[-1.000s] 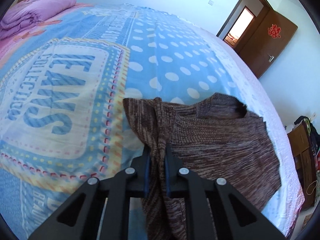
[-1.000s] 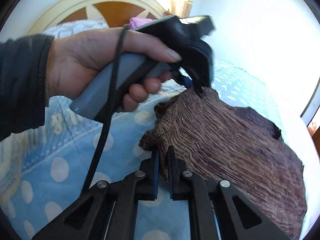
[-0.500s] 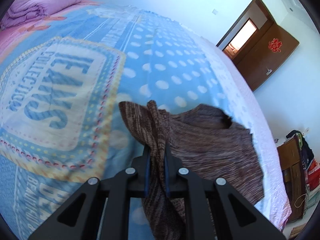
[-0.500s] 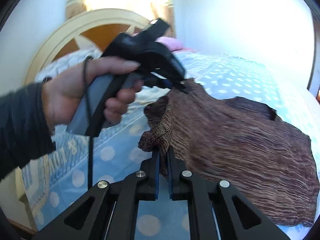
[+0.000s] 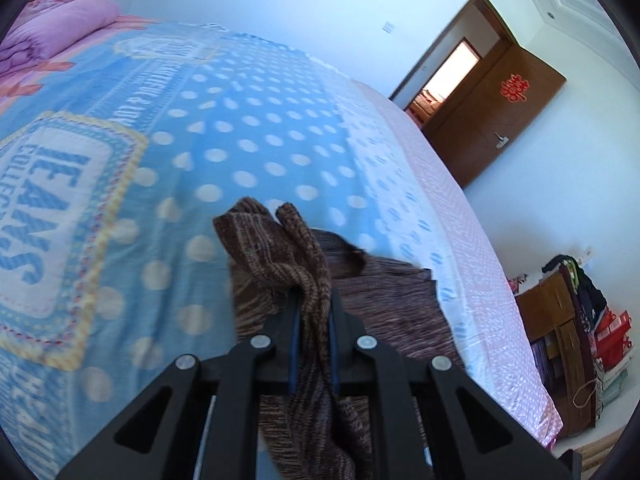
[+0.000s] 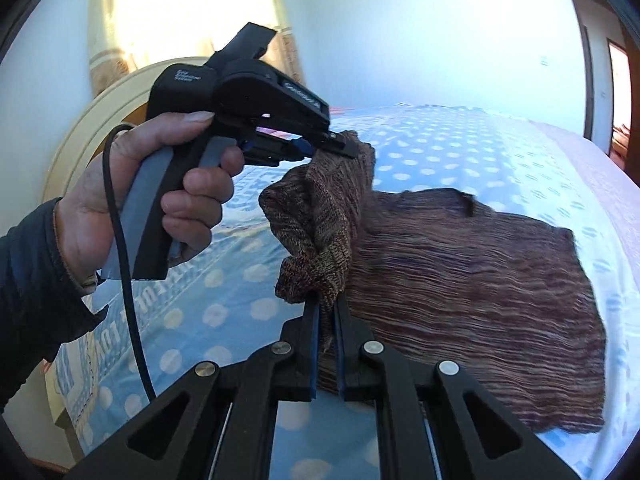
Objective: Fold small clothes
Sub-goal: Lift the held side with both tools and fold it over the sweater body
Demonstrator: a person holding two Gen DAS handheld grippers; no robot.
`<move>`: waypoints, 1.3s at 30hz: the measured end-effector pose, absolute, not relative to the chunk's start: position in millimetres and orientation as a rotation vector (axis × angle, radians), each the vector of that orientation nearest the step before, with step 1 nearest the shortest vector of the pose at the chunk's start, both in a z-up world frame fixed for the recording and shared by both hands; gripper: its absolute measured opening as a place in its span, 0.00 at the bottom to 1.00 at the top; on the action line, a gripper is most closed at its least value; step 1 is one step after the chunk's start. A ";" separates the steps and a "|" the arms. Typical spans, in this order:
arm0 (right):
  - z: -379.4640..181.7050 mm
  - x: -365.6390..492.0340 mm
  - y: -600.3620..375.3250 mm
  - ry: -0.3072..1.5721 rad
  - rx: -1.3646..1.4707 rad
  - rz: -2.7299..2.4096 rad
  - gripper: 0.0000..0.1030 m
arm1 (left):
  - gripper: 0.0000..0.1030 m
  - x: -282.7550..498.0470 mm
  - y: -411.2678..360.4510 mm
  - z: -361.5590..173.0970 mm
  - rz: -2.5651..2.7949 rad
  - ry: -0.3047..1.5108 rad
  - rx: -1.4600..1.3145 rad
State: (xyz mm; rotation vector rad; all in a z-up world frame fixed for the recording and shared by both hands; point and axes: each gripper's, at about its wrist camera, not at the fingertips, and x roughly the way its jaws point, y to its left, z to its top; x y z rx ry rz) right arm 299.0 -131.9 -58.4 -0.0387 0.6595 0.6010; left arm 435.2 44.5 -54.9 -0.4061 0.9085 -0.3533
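Observation:
A small brown knitted sweater (image 6: 460, 264) lies on the blue dotted bedspread (image 6: 460, 148), its left edge lifted and bunched. My right gripper (image 6: 328, 312) is shut on the near part of that lifted edge. My left gripper (image 6: 340, 146), held by a hand at the left of the right wrist view, is shut on the far part of the same edge. In the left wrist view the left gripper (image 5: 312, 300) pinches a bunch of the sweater (image 5: 280, 252) above the bedspread (image 5: 248, 132).
A pink quilt (image 5: 52, 32) lies at the bed's head, by a round headboard (image 6: 100, 108). A brown door (image 5: 500, 108) stands open beyond the bed. A wooden cabinet with clothes and boxes (image 5: 568, 320) stands at the right.
Both grippers have lifted the sweater's left edge higher off the bed and carried it over toward the rest of the sweater. The fabric between them has bunched up.

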 end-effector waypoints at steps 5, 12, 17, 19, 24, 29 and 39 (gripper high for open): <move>-55.8 301.0 -164.3 0.680 0.021 0.570 0.05 | 0.12 440.6 8.1 -51.8 -0.397 0.913 -0.372; -49.3 302.9 -217.8 0.707 0.126 0.525 0.05 | 0.12 448.9 -39.4 -48.1 -0.466 0.918 -0.336; -52.8 305.8 -248.6 0.726 0.193 0.487 0.05 | 0.12 456.9 -72.4 -52.9 -0.498 0.937 -0.302; -59.3 309.1 -261.4 0.746 0.240 0.476 0.05 | 0.12 460.2 -85.4 -55.8 -0.508 0.948 -0.287; -76.4 312.5 -288.4 0.797 0.335 0.455 0.05 | 0.12 465.3 -117.1 -67.5 -0.531 0.974 -0.241; -89.2 315.4 -313.8 0.839 0.416 0.401 0.05 | 0.12 467.2 -146.6 -84.5 -0.547 1.005 -0.205; -110.8 315.1 -338.2 0.917 0.540 0.360 0.04 | 0.20 456.1 -189.0 -99.9 -0.491 0.956 -0.017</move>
